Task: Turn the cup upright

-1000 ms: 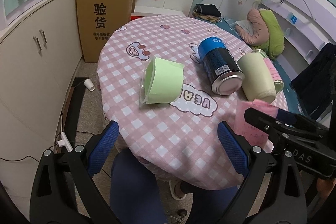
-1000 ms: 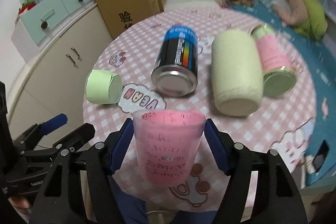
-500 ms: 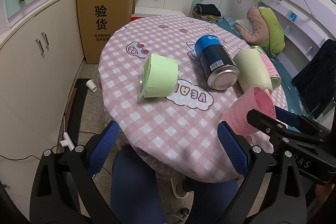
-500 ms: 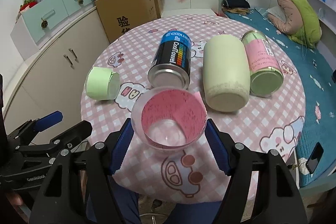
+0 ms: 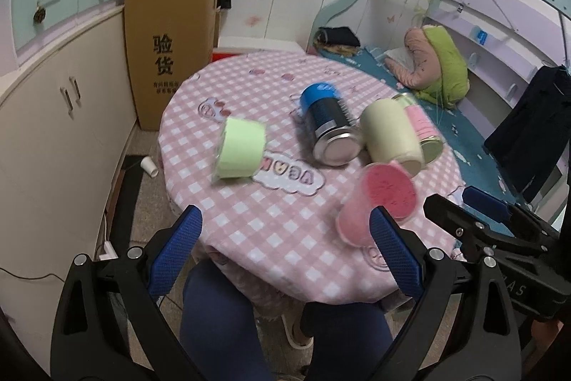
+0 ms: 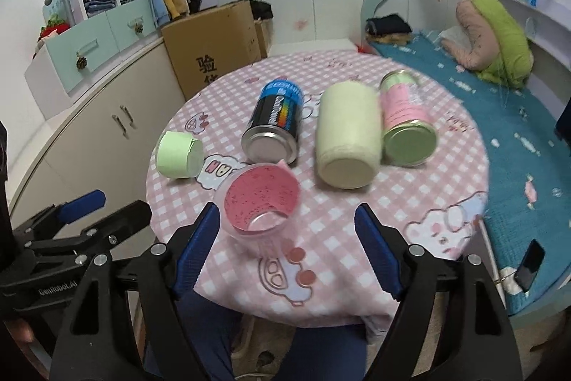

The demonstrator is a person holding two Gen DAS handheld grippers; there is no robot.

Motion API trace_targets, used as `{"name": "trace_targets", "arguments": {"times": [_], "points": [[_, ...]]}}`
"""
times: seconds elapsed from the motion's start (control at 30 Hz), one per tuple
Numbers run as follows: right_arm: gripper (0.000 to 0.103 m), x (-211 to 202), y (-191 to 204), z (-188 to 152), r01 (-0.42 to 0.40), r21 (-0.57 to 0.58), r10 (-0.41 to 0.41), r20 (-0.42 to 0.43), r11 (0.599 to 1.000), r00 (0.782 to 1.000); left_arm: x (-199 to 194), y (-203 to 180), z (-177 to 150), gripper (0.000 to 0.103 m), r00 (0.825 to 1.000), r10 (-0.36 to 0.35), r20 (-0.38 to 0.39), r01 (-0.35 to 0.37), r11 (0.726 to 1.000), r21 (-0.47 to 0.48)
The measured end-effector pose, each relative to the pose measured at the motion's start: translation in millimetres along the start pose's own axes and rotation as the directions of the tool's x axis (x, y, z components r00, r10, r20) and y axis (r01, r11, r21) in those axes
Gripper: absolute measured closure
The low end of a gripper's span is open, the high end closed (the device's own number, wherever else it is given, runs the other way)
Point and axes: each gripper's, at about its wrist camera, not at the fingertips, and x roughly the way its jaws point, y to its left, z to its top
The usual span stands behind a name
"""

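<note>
The pink cup stood mouth-up on the bench, low centre-left of the right wrist frame, between the spread, empty jaws of the right hand-held gripper; the left hand-held gripper hung open, farther off.

We see a round surface under a pink checked cloth filling the middle of the right wrist frame. On it lie a green cup at centre left, a blue-and-black can, a cream cylinder and a pink-labelled jar, all on their sides. A pink cup stands mouth-up at lower centre.
</note>
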Motion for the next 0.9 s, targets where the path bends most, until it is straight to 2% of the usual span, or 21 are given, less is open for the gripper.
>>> {"name": "trace_targets", "arguments": {"times": [0.27, 0.43, 0.9], "points": [[0.023, -48, -10, -5, 0.068, -0.021, -0.064, 0.129, 0.997, 0.99, -38, -29, -1, 0.008, 0.993, 0.013, 0.113, -0.02, 0.998, 0.058], [0.015, -76, -12, -10, 0.086, -0.035, -0.077, 0.207, 0.996, 0.975, -69, -40, -5, 0.008, 0.977, 0.043, 0.207, -0.06, 0.995, 0.077], [0.015, -134, -10, -19, 0.091, -0.052, -0.068, 0.338, 0.995, 0.939, -133, -67, -13, 0.006, 0.927, 0.079, 0.368, -0.131, 0.984, 0.119]]}}
